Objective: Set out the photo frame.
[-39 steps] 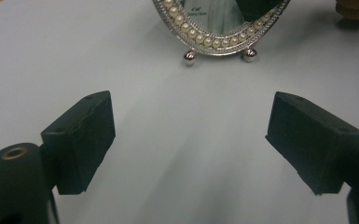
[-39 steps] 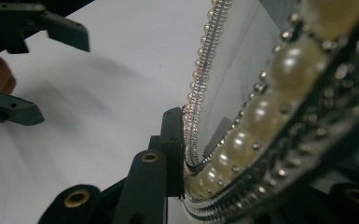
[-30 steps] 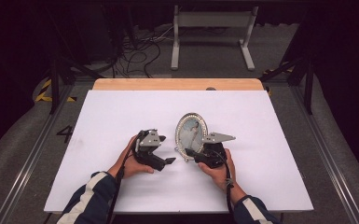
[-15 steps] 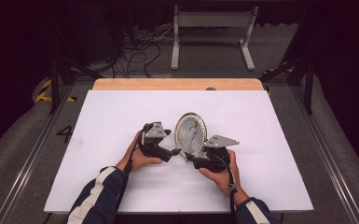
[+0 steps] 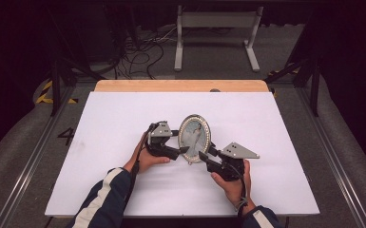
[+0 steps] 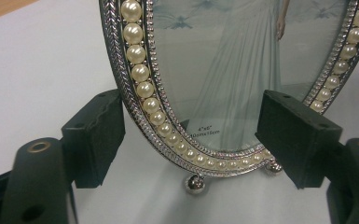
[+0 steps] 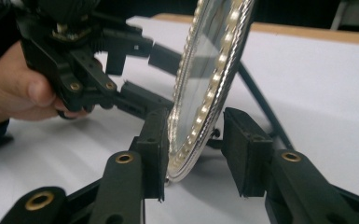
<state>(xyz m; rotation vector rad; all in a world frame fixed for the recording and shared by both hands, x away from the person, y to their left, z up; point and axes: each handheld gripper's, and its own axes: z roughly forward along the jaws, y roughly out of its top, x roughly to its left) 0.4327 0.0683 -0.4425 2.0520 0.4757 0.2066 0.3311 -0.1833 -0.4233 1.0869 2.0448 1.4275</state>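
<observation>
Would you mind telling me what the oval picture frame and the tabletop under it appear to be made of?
The oval picture frame looks like shiny silver-toned metal, or metal-plated plastic: it has a braided rim, glossy highlights and small ball feet. A row of pearl-like beads, probably imitation, runs round a glazed front that reflects light. The tabletop looks like a matte white sheet laid over a pale wooden board, whose edge shows at the far side.

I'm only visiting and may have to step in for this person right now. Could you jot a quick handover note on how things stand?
Left gripper: jaws have just been closing, open astride the bottom of the oval pearl-rimmed picture frame, pads not touching.
Right gripper: jaws have just been closing; one pad against the frame's edge, the other apart.
Frame: upright mid-table, leaning on its rear strut.
Done: both grippers in place at the frame.
Left: probably close a grip and move it.
</observation>
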